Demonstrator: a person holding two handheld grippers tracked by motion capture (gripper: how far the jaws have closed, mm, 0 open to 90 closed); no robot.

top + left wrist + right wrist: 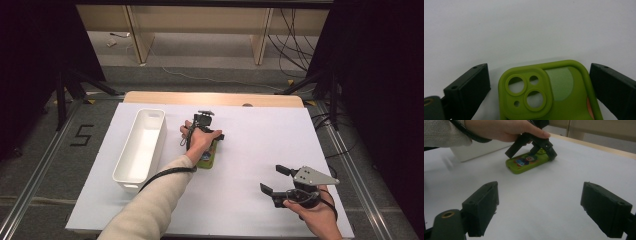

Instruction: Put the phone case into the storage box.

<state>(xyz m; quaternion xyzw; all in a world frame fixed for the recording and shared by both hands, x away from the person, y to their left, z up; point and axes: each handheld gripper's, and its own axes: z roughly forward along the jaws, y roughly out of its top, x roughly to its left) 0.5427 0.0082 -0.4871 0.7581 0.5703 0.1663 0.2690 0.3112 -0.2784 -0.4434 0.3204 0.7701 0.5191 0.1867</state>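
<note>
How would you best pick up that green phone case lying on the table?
Probably across its two long edges at the camera-hole end, coming down from above. The phone case lies flat on the white table, so its thin rims are the only parts jaws can pinch. The left gripper already straddles that end, open, one jaw on each side. The right gripper is open, apart.

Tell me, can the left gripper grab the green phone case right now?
Probably yes. The left gripper is open, with one jaw on each side of the green phone case, which lies flat on the white table. Nothing sits between them; the right gripper is off to the side.
</note>
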